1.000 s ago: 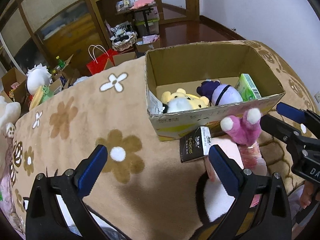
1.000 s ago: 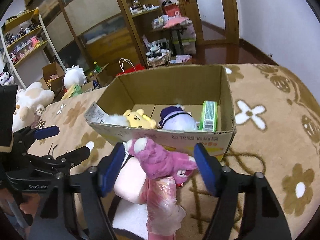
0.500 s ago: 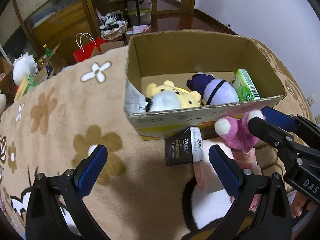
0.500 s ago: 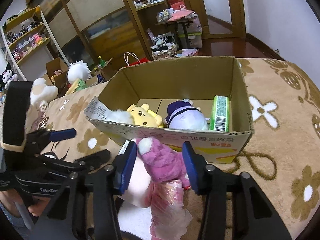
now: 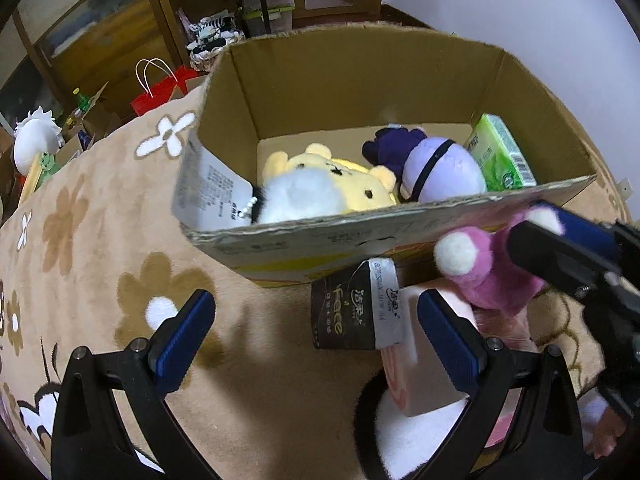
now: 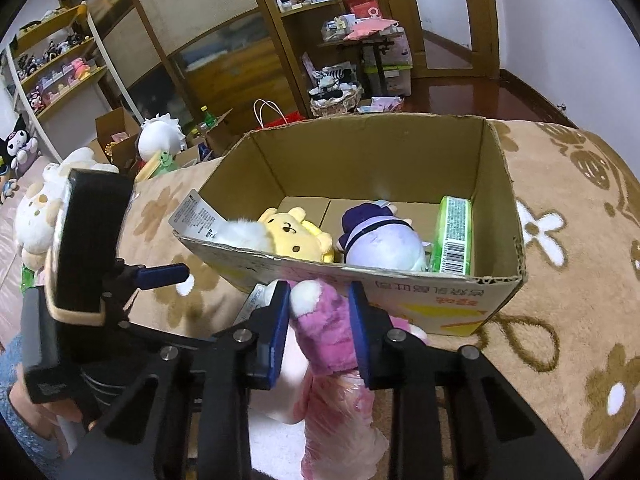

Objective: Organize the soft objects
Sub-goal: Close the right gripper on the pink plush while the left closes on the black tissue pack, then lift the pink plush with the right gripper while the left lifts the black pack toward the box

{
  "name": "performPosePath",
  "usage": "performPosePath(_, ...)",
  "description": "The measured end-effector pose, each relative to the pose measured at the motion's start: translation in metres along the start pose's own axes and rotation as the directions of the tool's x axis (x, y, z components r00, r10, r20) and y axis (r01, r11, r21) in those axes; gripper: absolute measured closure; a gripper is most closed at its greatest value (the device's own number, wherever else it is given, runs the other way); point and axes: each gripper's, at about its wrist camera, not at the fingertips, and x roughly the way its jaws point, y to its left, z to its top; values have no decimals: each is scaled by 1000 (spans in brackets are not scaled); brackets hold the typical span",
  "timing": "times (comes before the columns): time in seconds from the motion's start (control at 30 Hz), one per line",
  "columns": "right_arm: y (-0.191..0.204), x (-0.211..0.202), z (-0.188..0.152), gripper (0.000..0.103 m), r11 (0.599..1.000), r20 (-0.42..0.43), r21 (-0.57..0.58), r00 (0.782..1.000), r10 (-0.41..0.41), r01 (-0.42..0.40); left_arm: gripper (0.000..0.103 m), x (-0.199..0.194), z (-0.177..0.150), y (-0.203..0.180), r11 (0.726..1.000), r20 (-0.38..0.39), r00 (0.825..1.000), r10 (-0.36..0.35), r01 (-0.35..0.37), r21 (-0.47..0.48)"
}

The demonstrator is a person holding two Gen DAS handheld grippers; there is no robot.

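A cardboard box stands on the brown flowered blanket. It holds a yellow plush, a purple plush and a green tissue pack. My right gripper is shut on a pink plush just in front of the box's near wall. My left gripper is open and empty, low over a black tissue pack and a pink block.
The blanket spreads left and right of the box. Beyond its far edge are a red bag, cartons, white plushes and wooden shelves.
My right gripper's jaws have closed in from wide open onto the pink plush. Both grippers have moved closer to the box.
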Motion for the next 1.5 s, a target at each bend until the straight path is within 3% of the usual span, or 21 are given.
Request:
performPosePath(0.23, -5, -4, 1, 74, 1000, 0, 30, 1000, -6, 6, 7, 9, 0, 0, 1000, -7, 1000, 1, -1, -24)
performPosePath(0.37, -6, -5, 1, 76, 1000, -1, 28, 1000, -6, 6, 24, 12, -1, 1, 999, -18, 999, -35, 35, -41)
performPosePath(0.43, -6, -5, 1, 76, 1000, 2, 28, 1000, -10, 10, 45, 13, -4, 2, 998, -31, 998, -51, 49, -48)
performPosePath(0.53, -7, -6, 0, 77, 1000, 3, 25, 1000, -14, 14, 65, 14, -6, 1, 996, -42, 996, -77, 75, -54)
performPosePath(0.63, -7, -10, -1, 77, 999, 9, 24, 1000, -23, 23, 73, 11, -6, 3, 992, -39, 993, -111, 109, -65)
performPosePath(0.87, -9, -25, -3, 77, 998, 28, 37, 999, -43, 42, 74, -2, -7, 3, 989, -14, 992, -128, 126, -72)
performPosePath(1.13, -16, -43, -3, 79, 995, 67, 66, 994, -84, 80, 83, -4, -10, 11, 987, -13, 993, -113, 111, -120)
performPosePath(1.5, -15, -87, -5, 80, 994, 166, 85, 983, -75, 61, 83, -70, -24, 9, 994, 136, 989, -61, 72, -80)
